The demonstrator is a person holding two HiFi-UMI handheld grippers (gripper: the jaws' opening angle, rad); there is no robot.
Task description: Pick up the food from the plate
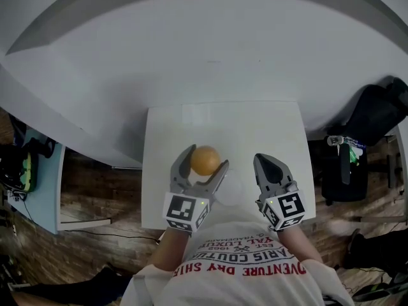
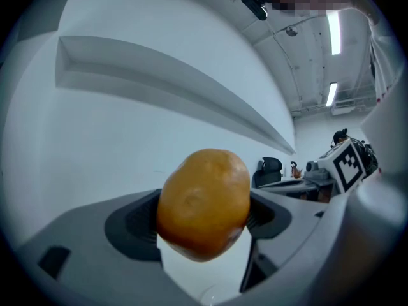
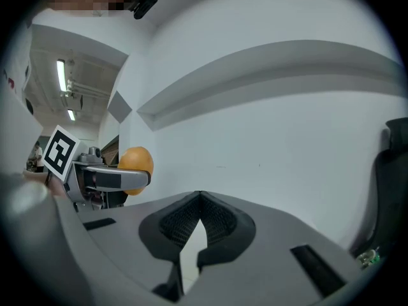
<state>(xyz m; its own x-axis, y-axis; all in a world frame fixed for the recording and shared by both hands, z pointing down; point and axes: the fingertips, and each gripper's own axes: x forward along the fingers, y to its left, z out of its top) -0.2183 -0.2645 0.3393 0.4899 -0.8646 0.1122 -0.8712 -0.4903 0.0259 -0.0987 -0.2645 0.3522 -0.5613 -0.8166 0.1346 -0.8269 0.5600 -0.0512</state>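
Smooth, rounded orange food clamped in grey plastic left tool, above square white surface, pale round plate just beside, right tool closed tip to tip, empty, near plate

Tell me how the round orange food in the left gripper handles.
The round orange food looks smooth and rounded, so it may roll if released on the table. It shows no denting between the left gripper fingers, so likely firm. Its sheen suggests it could slip.
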